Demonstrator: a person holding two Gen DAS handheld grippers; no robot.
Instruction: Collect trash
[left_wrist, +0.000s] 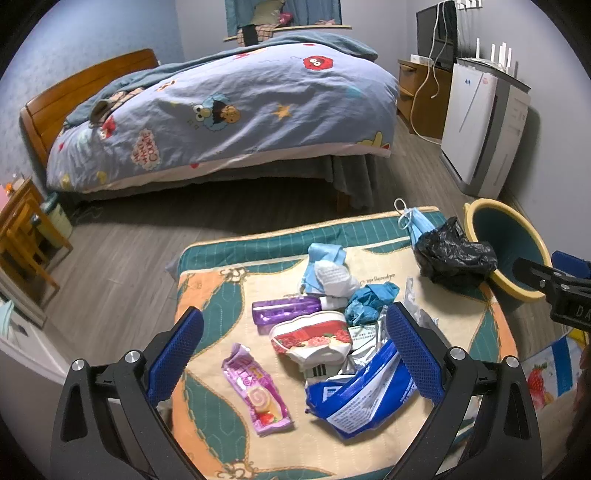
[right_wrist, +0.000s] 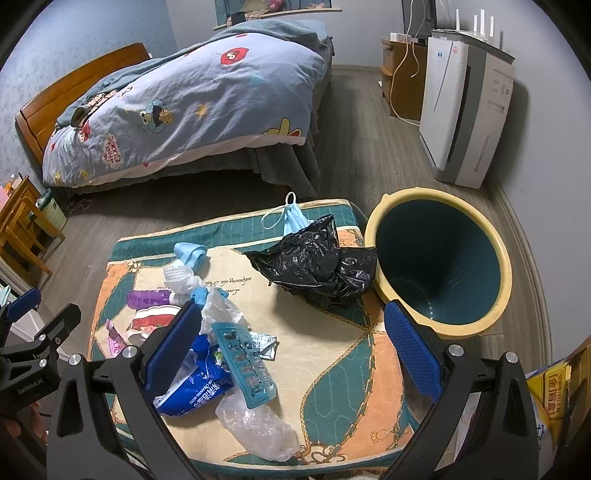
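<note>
Collection is only beginning: both left tongs (left_wrist: 293, 347) and right tongs (right_wrist: 293, 345) hang open and empty over the counter (right_wrist: 332, 343). Trash clusters left of centre; the black bag (right_wrist: 317, 262) lies at the far right corner beside the bin (right_wrist: 439, 262). Next, close on a wrapper (left_wrist: 256, 395).

Across my room stands the bed (left_wrist: 221, 110) under its cartoon quilt (right_wrist: 177, 110). A white air purifier (left_wrist: 480, 129) stands against the wall, near a wooden cabinet (left_wrist: 417, 96).
</note>
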